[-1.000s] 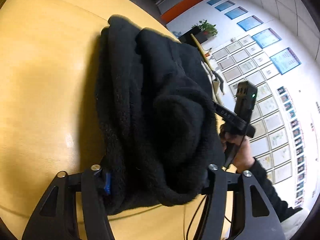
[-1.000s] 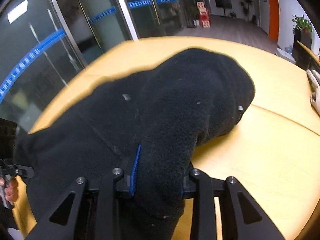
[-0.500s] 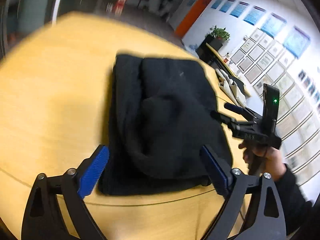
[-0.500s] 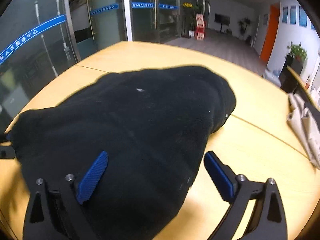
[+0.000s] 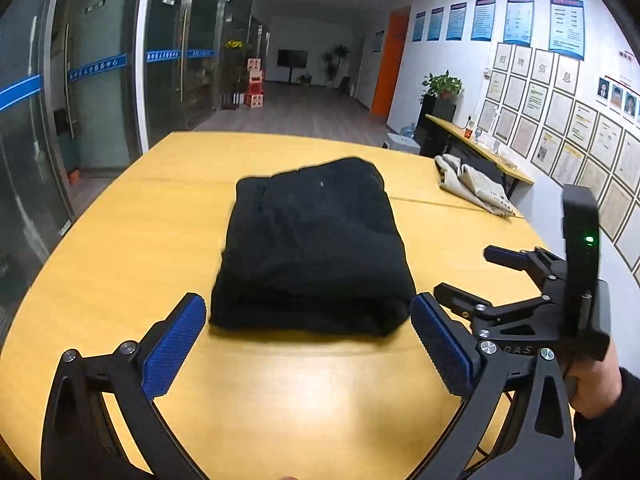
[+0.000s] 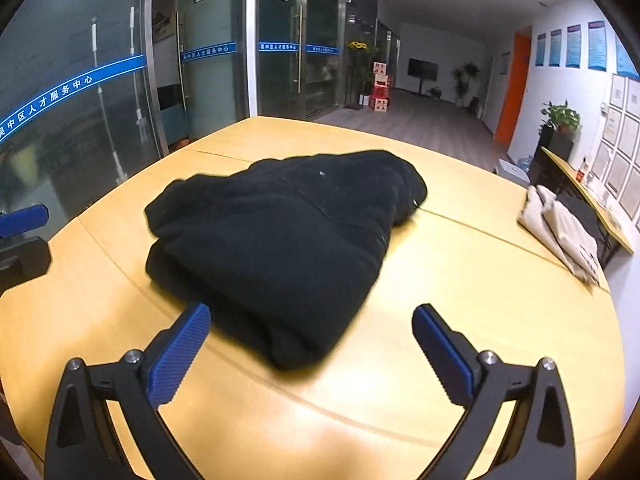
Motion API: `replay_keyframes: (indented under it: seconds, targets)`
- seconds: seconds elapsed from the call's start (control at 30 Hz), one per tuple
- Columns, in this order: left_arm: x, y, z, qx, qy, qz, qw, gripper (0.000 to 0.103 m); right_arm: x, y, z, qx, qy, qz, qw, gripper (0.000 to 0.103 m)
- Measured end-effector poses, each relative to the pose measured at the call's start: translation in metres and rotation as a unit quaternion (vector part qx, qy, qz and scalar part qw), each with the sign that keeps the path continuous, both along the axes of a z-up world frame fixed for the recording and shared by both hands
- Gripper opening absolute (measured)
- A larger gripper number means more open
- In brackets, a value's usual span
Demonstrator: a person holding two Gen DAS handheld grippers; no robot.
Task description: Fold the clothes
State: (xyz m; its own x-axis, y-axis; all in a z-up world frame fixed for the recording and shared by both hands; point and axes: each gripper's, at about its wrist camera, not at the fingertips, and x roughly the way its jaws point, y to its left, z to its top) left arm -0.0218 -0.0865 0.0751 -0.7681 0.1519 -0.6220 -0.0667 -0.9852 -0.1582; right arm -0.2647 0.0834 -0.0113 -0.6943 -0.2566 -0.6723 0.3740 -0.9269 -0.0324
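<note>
A: Black fleece garment — where does it sit?

B: It lies folded into a thick, roughly square bundle on the yellow wooden table, near the middle, across one of the seams in the tabletop. From the right wrist view the same bundle looks lumpier, with a rounded fold at its near corner.

A: And the left gripper?

B: Its jaws have just been opening and now stand spread wide. The blue pads frame the near edge of the bundle, yet they hang short of it, over bare table, with nothing between them.

A: The right gripper?

B: Same story: it has just let go, jaws wide apart. Its left pad overlaps the cloth's near edge in the picture, but I cannot tell whether it touches; nothing is pinched. In the left wrist view that tool sits off to the right of the bundle, held by a hand in a dark sleeve, a green light glowing on its housing.

A: Anything else on the table?

B: A beige cloth lies crumpled at the far right edge, well apart from the fleece.
</note>
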Motion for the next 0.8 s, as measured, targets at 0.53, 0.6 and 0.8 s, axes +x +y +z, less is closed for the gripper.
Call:
replay_keyframes:
  seconds: [0.53,0.6,0.8]
  targets:
    - [0.034,0.024,-0.011,-0.062,-0.011,0.012,0.9979,0.103,0.055,0.005,0.007,0.036,0.022,-0.022,0.999,0.103]
    - [0.037,0.026,-0.013,-0.068,-0.011,0.015,0.9976,0.103,0.059,0.005,0.004,0.040,0.021,-0.024,0.999,0.103]
    - [0.041,0.033,-0.019,-0.074,-0.014,0.009,0.9971,0.103,0.061,0.009,-0.006,0.035,0.004,-0.041,0.999,0.103]
